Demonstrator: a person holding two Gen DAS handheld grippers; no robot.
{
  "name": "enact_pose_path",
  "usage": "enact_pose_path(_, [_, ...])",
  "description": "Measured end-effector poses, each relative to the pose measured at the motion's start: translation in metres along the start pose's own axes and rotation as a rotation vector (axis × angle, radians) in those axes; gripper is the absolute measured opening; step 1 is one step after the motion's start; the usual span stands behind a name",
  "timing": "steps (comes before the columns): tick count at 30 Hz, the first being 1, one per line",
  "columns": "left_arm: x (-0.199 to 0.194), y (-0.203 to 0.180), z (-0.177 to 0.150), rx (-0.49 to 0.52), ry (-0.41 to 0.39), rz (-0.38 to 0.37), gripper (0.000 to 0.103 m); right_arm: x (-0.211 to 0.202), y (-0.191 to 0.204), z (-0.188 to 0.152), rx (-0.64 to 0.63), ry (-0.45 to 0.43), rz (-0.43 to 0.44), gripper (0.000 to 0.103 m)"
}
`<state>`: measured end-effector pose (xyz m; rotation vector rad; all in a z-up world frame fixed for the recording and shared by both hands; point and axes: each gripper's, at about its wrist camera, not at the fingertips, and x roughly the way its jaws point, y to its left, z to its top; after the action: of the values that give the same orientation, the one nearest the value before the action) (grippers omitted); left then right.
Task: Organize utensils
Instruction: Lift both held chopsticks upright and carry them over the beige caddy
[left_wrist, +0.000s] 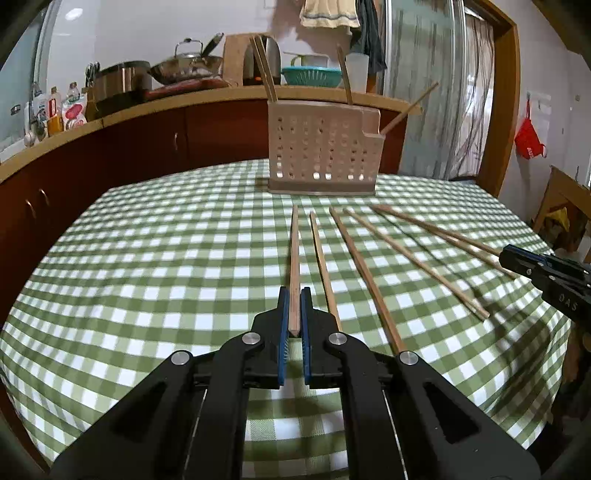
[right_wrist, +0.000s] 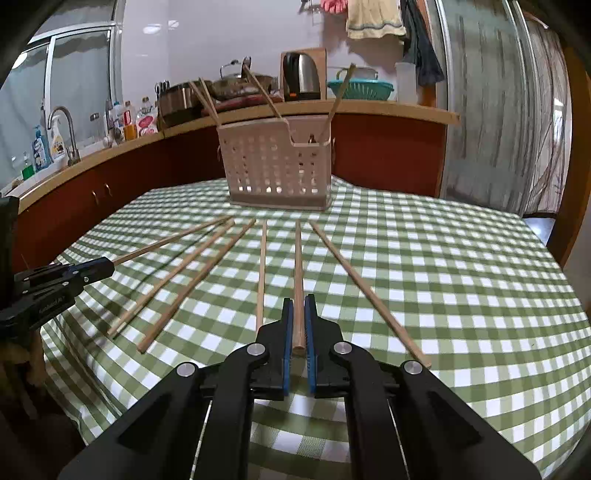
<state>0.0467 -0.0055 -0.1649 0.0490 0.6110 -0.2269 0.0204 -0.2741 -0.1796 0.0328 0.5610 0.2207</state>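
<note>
Left gripper (left_wrist: 294, 314) pinching near end of one slim wooden chopstick (left_wrist: 294, 258); right gripper (right_wrist: 299, 317) pinching another (right_wrist: 298, 266). Step in hand, likely: pickup of both. Four more chopsticks loose on green-checked bench (right_wrist: 443, 277). Beyond, beige perforated plastic holder (right_wrist: 277, 166), four sticks inside. Next: carry forward, tip upright, drop in.
</note>
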Motion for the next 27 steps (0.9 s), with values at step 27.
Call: enact_pose_path(27, [-0.073, 0.022, 0.087, -0.022, -0.158, -0.038, 0.007, -0.061, -0.001, 0.078, 0.004, -0.211, -0.002, 0.007])
